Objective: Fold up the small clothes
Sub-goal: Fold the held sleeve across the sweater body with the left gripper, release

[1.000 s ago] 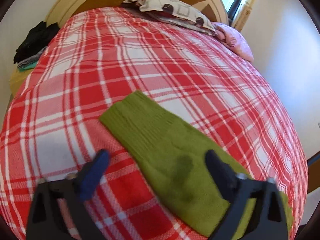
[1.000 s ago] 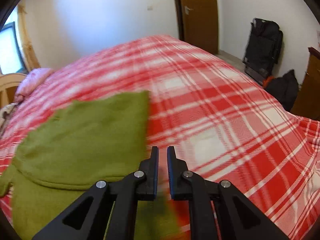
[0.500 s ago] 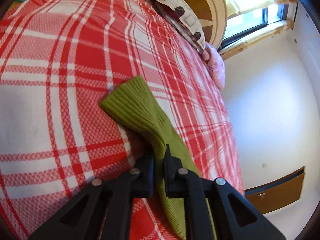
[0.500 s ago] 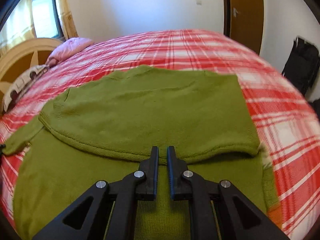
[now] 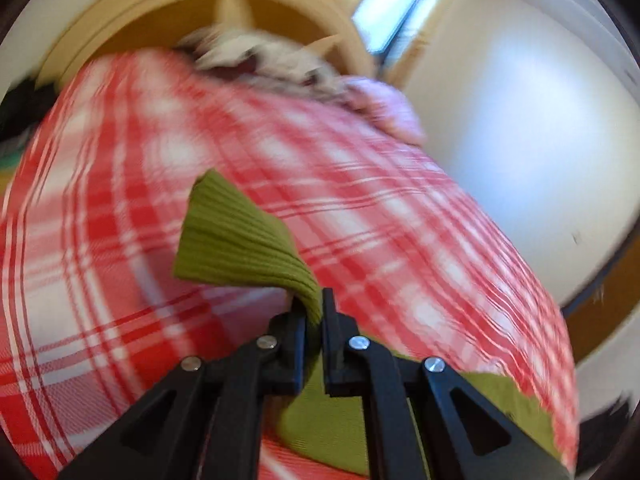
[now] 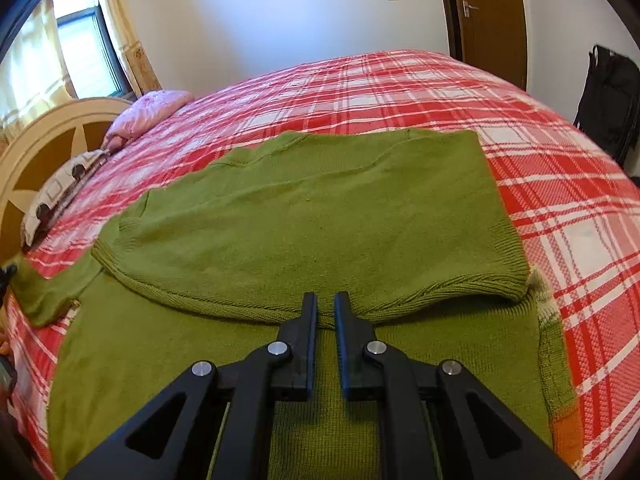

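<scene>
A green knitted sweater [image 6: 312, 216] lies on the red plaid bed, partly folded, with one layer laid over the body. Its left sleeve [image 6: 44, 288] sticks out at the left edge. My left gripper [image 5: 314, 312] is shut on the ribbed sleeve cuff [image 5: 240, 240] and holds it lifted off the bedspread; that view is motion-blurred. My right gripper [image 6: 325, 304] is shut and empty, hovering just above the sweater near the folded edge.
The red plaid bedspread [image 6: 440, 92] covers the whole bed. A wooden headboard [image 6: 48, 140], a patterned pillow [image 6: 60, 196] and a pink pillow [image 6: 148, 112] are at the head. A door [image 6: 488, 16] and a black bag [image 6: 612, 100] stand beyond the bed.
My left gripper closed on the sleeve cuff and has lifted it off the bed while swinging. My right gripper has moved over the sweater and stays shut.
</scene>
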`<state>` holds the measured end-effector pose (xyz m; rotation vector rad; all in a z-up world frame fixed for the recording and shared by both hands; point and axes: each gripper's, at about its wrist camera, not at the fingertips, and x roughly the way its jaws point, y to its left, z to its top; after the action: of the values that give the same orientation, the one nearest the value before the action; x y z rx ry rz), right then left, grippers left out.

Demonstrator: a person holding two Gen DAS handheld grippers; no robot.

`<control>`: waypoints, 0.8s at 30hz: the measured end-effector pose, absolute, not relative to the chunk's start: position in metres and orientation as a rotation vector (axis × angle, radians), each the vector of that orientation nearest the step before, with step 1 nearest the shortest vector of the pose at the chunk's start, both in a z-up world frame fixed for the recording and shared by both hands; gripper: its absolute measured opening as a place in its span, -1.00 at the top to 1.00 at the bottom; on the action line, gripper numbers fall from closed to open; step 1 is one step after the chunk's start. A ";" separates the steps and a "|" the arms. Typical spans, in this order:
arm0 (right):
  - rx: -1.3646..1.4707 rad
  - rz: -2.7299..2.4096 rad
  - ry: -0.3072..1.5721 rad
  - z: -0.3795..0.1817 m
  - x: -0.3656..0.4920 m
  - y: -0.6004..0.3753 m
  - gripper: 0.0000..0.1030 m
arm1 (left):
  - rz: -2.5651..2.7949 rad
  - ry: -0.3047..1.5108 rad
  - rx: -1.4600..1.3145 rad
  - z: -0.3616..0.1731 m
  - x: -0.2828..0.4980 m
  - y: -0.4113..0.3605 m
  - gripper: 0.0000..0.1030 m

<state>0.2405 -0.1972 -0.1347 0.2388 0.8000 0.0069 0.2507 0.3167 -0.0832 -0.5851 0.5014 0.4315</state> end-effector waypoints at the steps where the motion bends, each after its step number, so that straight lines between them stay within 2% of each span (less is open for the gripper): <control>1: 0.251 0.012 0.799 -0.135 0.240 -0.199 0.82 | 0.399 0.489 -0.541 -0.073 0.253 0.301 0.87; 7: 0.279 0.026 0.795 -0.136 0.240 -0.201 0.82 | 0.107 0.478 -0.282 -0.038 0.270 0.167 0.87; 14: 0.292 0.032 0.792 -0.136 0.239 -0.203 0.82 | -0.099 0.620 -0.137 -0.079 0.281 0.039 0.87; 21: 0.313 0.042 0.790 -0.136 0.240 -0.206 0.82 | -0.117 0.796 0.027 -0.120 0.282 -0.019 0.81; 24: 0.319 0.045 0.790 -0.137 0.240 -0.208 0.82 | -0.123 0.806 0.047 -0.116 0.279 -0.021 0.75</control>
<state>0.2401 -0.2077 -0.1372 0.3193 0.7898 0.0446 0.2788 -0.0208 -0.1165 0.0473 0.8065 -0.1226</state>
